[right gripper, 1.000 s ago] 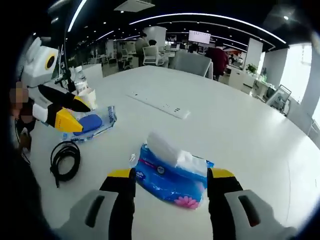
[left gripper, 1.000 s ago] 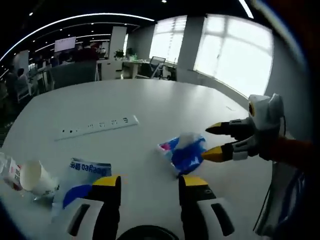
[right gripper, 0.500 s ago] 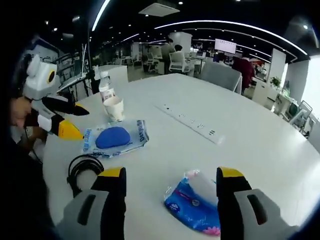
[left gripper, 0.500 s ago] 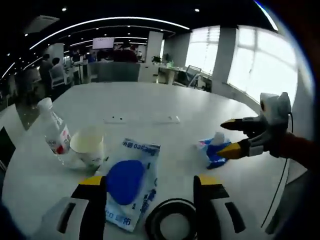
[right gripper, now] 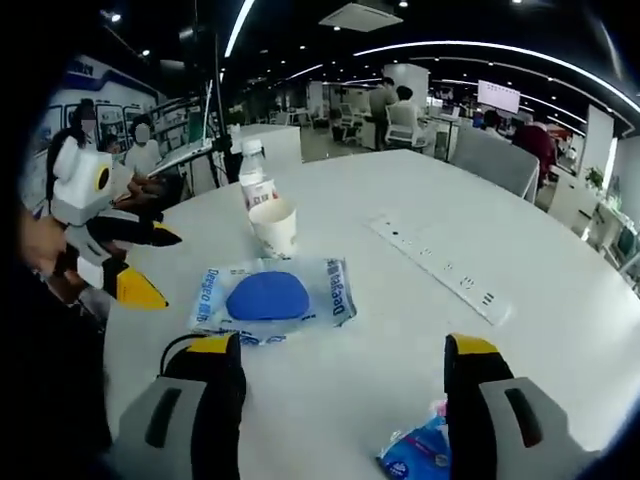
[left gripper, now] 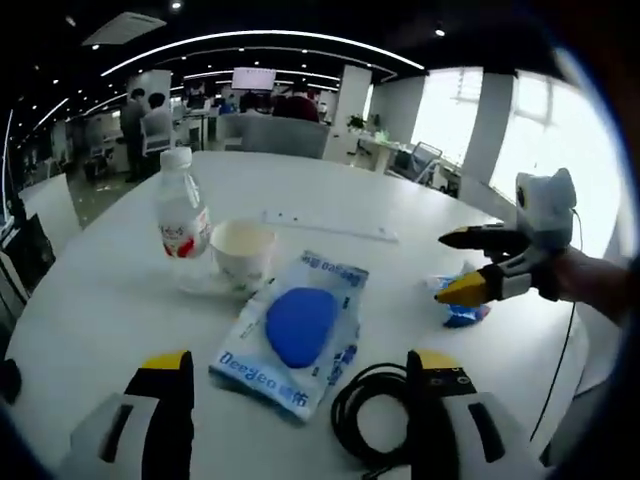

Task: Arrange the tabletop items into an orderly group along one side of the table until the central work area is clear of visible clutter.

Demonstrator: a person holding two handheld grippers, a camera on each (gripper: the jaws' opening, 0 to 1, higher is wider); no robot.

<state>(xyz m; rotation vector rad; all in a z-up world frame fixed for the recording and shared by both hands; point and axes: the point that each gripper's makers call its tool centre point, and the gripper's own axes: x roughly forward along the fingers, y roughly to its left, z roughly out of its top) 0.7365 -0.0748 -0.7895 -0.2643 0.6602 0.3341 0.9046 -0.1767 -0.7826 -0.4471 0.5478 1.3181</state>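
I see a smooth, matte white round table (left gripper: 90, 300) under both grippers. In the left gripper view, my left gripper (left gripper: 300, 385) hangs over the near edge with its yellow-tipped jaws spread wide and nothing between them. Just beyond them lies a flat, glossy clear-plastic packet (left gripper: 295, 335) with blue lettering and a rounded blue pad inside, set at a slant. A black cable (left gripper: 375, 420), coiled in a loose ring, lies just right of the packet, near the right jaw. Farther off stands a white paper cup (left gripper: 240, 255), and just left of it a clear plastic bottle (left gripper: 183, 215) with a white cap and a red-and-white label. A long, thin white power strip (left gripper: 330, 225) lies beyond them.

At the right, my right gripper (left gripper: 465, 263) comes in with jaws parted; a crinkled blue tissue pack (left gripper: 460, 310) lies on the table under its tips, whether touching I cannot tell.

In the right gripper view, the right gripper's (right gripper: 340, 355) jaws are spread and empty, the tissue pack (right gripper: 425, 450) near its right jaw. The left gripper (right gripper: 145, 265) shows at far left.
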